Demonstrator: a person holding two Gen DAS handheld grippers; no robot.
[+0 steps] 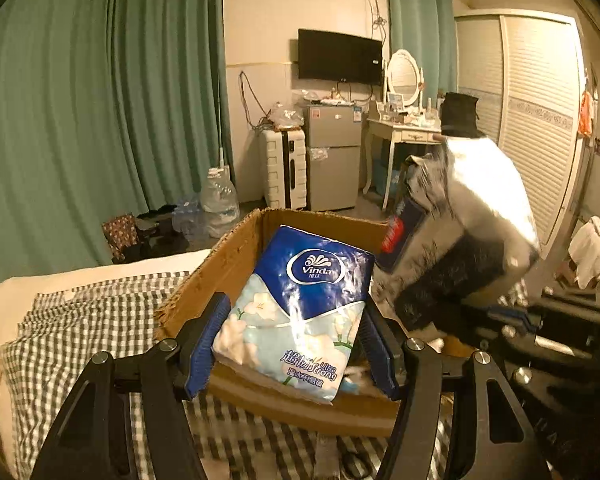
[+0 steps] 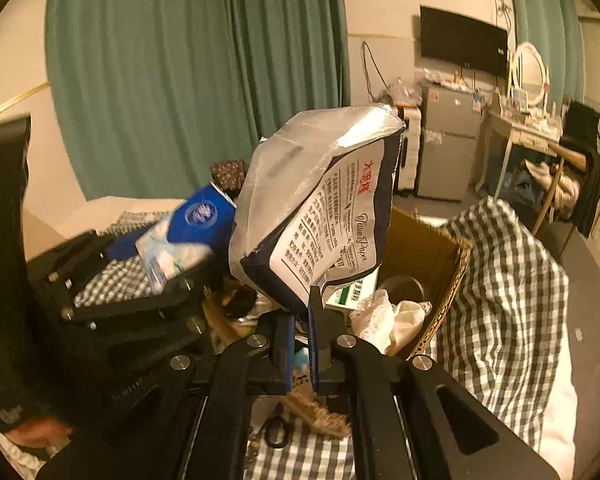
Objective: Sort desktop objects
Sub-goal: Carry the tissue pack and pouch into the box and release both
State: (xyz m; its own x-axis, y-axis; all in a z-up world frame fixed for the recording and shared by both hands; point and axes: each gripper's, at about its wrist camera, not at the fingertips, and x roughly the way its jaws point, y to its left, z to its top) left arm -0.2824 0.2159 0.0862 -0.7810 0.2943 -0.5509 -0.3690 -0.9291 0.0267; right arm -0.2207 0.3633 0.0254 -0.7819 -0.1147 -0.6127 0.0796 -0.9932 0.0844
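My left gripper (image 1: 294, 338) is shut on a blue and white Vinda tissue pack (image 1: 300, 304) and holds it over the open cardboard box (image 1: 236, 248) on the bed. The pack and left gripper also show at the left of the right wrist view (image 2: 188, 232). My right gripper (image 2: 300, 344) is shut on the lower edge of a silver and white tissue paper pack (image 2: 320, 204), held up above the box (image 2: 428, 240). That pack shows blurred in the left wrist view (image 1: 472, 208), with the right gripper (image 1: 540, 320) below it.
The box holds crumpled white items (image 2: 388, 316) and other clutter. It sits on a green checked bedsheet (image 1: 80, 320), with a bunched checked quilt (image 2: 508, 280) to its right. Scissors (image 2: 276, 432) lie on the sheet. A fridge (image 1: 332, 156), suitcase and dressing table stand behind.
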